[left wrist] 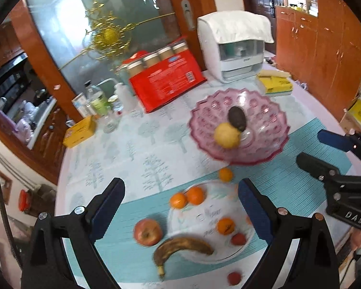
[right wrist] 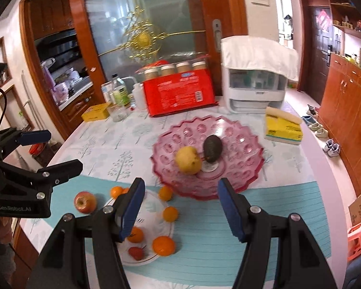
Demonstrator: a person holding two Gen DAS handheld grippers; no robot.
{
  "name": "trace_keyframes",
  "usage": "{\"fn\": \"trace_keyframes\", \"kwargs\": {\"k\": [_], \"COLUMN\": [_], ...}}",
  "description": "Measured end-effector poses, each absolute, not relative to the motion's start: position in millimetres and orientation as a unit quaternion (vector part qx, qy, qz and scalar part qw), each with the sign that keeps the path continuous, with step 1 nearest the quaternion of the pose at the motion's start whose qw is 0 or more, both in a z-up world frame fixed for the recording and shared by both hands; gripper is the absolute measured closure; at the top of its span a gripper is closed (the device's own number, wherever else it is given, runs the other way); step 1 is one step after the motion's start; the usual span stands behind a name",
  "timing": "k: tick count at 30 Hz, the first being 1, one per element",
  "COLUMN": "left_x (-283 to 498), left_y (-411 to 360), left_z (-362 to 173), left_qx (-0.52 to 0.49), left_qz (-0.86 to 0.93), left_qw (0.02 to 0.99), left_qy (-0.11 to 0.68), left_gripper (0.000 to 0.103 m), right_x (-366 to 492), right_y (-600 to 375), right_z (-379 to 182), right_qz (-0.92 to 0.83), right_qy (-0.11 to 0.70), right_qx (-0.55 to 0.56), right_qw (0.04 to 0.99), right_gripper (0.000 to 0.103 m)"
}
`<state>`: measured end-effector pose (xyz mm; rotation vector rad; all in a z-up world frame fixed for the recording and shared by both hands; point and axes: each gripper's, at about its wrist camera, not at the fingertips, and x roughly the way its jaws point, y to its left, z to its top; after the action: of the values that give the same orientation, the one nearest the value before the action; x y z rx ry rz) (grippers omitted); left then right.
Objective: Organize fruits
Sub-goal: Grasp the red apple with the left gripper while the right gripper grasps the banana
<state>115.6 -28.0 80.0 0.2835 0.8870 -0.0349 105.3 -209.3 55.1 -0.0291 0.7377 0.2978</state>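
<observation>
Already a pear (right wrist: 188, 160) and an avocado (right wrist: 212, 148) sit in the pink glass bowl (right wrist: 248, 168) — oranges (right wrist: 163, 245), apple (right wrist: 85, 201) and banana (left wrist: 178, 249) remain around the white plate (left wrist: 204, 219); both grippers' fingers — left gripper (left wrist: 180, 210), right gripper (right wrist: 180, 210) — gape empty above the table (right wrist: 276, 204).

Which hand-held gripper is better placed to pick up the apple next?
Left, probably. The left hand-held gripper hangs open just above the apple, while the right hand-held gripper faces the pink bowl, further away.
</observation>
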Motion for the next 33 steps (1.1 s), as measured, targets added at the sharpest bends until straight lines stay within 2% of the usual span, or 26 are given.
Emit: {"fn": "trace_keyframes", "kwargs": {"k": [11,20,28,33], "left_x": [101,113,125,134], "left_y": [58,110,125,132], "left_z": [69,17,-54,-77], "left_qx": [0.156,0.194,0.210,0.183], "left_qz": [0.027,-0.020,-0.085,-0.112], "left_qw": [0.879,0.841,0.799,0.790], "left_qy": [0.449,0.504,0.557,0.574], "left_gripper": [0.009,0.009,0.009,0.009], "right_x": [90,92,93,87], "right_y": [-159,-93,-41,-14], "right_z": [31,-20,-72,-99], "right_qz": [0.178,0.191,0.213,0.266], "right_qy": [0.387,0.443,0.477,0.469], "right_qx": [-0.016,-0.029,-0.103,-0.214], "right_qw": [0.905,0.875,0.847,0.815], "right_gripper": [0.040,0.040,0.040,0.040]}}
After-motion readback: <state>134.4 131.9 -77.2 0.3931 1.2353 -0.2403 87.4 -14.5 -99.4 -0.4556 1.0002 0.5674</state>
